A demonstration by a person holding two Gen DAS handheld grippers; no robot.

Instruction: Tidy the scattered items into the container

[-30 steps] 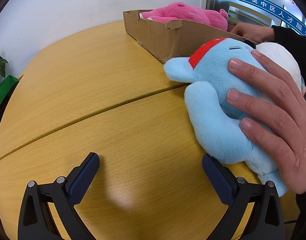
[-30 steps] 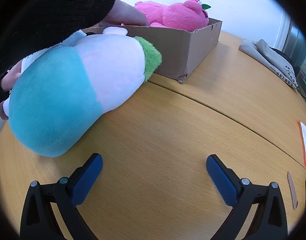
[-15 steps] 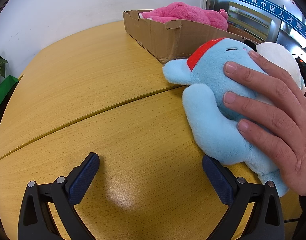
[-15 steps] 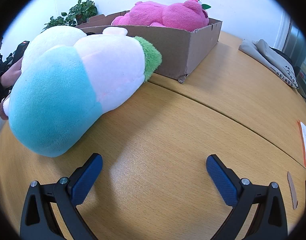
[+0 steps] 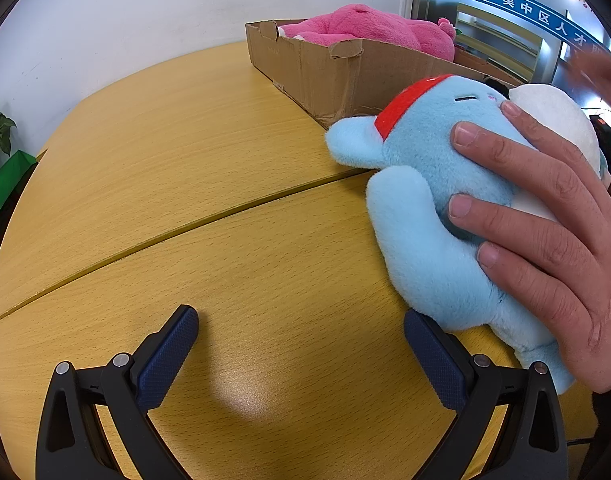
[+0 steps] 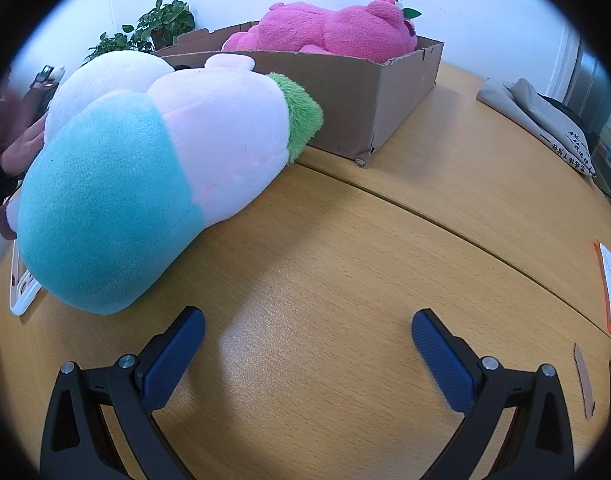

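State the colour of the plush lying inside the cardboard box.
Pink plush; the right wrist view shows it best.

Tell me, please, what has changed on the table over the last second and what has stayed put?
The black-sleeved arm that reached over the cardboard box a second ago has pulled away out of the right wrist view. The bare hand remains pressed on the light blue plush, which barely shifted. Left gripper and right gripper stay open and empty; the pink plush stays in the box.

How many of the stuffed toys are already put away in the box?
One: the pink plush toy lies in the brown cardboard box. In hand: nothing, the left gripper and right gripper are open and empty; a bare hand rests on the light blue plush toy. Left: that and the teal-and-pink plush toy.
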